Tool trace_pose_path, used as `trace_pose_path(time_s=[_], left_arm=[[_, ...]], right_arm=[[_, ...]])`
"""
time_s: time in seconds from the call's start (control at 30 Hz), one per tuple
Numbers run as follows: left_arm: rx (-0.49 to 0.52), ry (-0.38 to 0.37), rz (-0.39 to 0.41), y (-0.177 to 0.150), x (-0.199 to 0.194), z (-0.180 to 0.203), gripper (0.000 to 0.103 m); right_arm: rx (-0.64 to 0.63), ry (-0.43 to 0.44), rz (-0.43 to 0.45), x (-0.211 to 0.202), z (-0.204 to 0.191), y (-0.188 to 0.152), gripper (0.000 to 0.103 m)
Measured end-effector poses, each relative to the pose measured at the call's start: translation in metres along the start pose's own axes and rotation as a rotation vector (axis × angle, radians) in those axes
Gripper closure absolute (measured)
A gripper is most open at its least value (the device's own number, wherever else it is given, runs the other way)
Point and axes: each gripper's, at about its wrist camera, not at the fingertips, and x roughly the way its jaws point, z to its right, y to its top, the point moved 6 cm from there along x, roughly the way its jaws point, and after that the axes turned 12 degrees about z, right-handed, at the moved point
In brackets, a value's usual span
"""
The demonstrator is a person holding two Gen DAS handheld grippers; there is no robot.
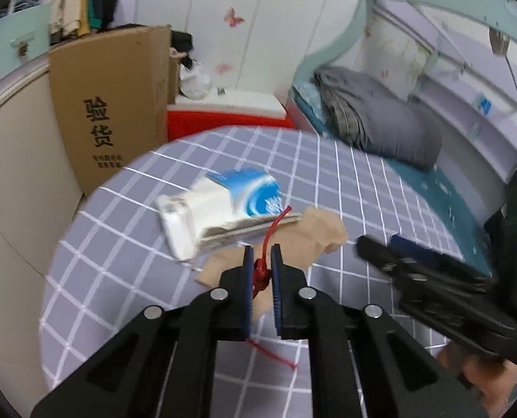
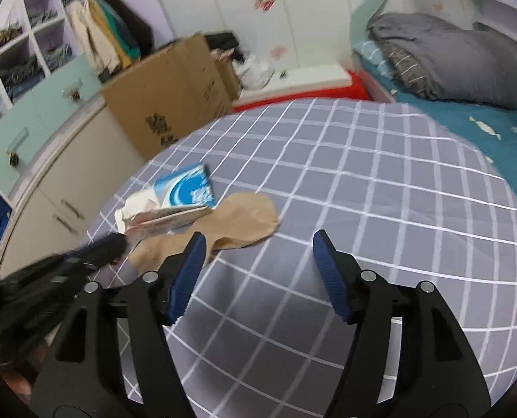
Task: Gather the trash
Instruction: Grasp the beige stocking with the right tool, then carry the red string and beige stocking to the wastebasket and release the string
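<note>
The left gripper (image 1: 261, 256) has its blue pads clamped tight on a knotted red string (image 1: 263, 271), one end curling up toward the far side, the other trailing near below the jaws. The right gripper (image 2: 255, 244) hangs with its jaws spread wide and nothing between them, over bare grey checked bedsheet (image 2: 380, 181). Just beyond the left gripper lies a crumpled brown paper (image 1: 314, 233), touching it, further left, a flattened blue and white carton (image 1: 230, 205). Far left stands a cardboard box (image 1: 112, 104); far right, a folded grey quilt (image 1: 380, 111) on the bed
</note>
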Motion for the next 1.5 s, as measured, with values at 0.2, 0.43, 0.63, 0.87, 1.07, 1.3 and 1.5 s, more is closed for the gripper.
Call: trace_pose_path(time_s=[0.2,0.43,0.63,0.87,1.07,1.3,1.5], left_arm=[[-0.058,0.067,0.071,0.006,-0.037,-0.045,0.094],[-0.112,0.124,0.069,-0.003,-0.066,-0.103,0.094],[-0.147,0.140,0.062,-0.019,-0.087,-0.136,0.094],[-0.186,0.149,0.044,-0.041,-0.114,-0.162,0.094],[-0.217,0.149,0.076,-0.054,-0.146,-0.181,0.094],[-0.236,0.161,0.132,-0.063,-0.190,-0.197,0.094],[-0.248,0.210,0.123,-0.082,-0.213,-0.226,0.094]], right_arm=[[-0.087,-0.027,-0.003,0.025,-0.027,0.001,0.040],[-0.216,-0.024,-0.080,0.045,-0.050,-0.018,0.056],[-0.261,-0.030,-0.092,0.032,-0.063,-0.031,0.099],[-0.175,0.109,-0.029,-0.021,-0.101,-0.041,0.099],[-0.179,0.240,0.007,-0.072,-0.166,-0.058,0.099],[-0.245,0.330,-0.040,-0.089,-0.245,-0.090,0.099],[-0.294,0.366,-0.083,-0.081,-0.296,-0.121,0.099]])
